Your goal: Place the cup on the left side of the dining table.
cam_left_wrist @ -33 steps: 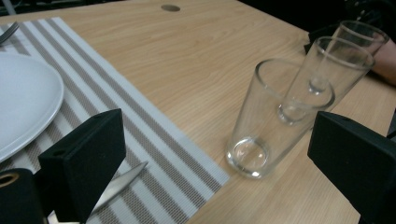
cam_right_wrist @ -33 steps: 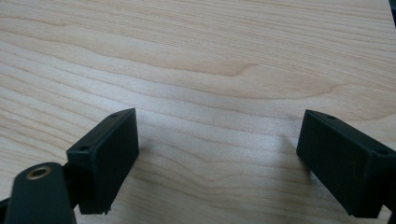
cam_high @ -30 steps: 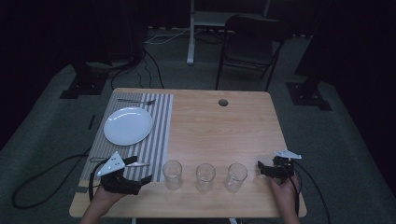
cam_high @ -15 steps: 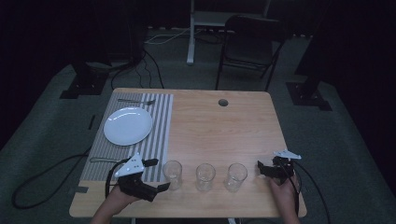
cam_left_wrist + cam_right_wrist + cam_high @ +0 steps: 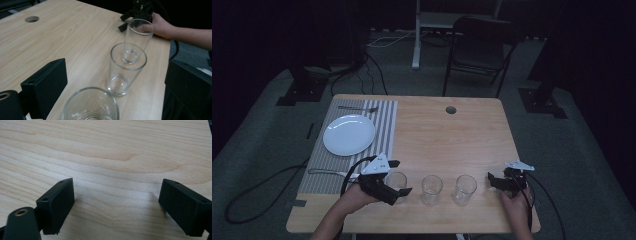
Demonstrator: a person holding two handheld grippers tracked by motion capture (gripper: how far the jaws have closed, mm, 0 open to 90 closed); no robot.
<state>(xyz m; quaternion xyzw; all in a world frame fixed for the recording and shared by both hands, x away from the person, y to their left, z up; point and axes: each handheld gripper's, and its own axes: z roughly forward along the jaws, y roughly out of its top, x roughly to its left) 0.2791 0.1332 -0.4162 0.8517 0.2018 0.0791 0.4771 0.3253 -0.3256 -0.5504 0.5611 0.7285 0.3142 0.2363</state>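
Three clear empty glasses stand in a row near the table's front edge: a left glass [image 5: 396, 179], a middle glass [image 5: 432, 188] and a right glass [image 5: 464, 188]. My left gripper [image 5: 401, 177] is open, with one jaw on each side of the left glass. In the left gripper view that glass [image 5: 91, 106] sits low between the wide jaws, with the middle glass [image 5: 126, 67] and the far glass [image 5: 138, 33] lined up behind it. My right gripper [image 5: 491, 181] rests open on the table just right of the right glass. Its jaws [image 5: 117, 205] frame bare wood.
A striped placemat [image 5: 387, 125] covers the table's left side and carries a white plate [image 5: 349, 134], a fork [image 5: 358, 108] behind it and cutlery [image 5: 324, 172] in front. A cable hole [image 5: 451, 109] lies at the back. Cables trail off both front corners.
My left gripper has moved right along the front edge and now straddles the left glass. The right gripper has stayed where it was.
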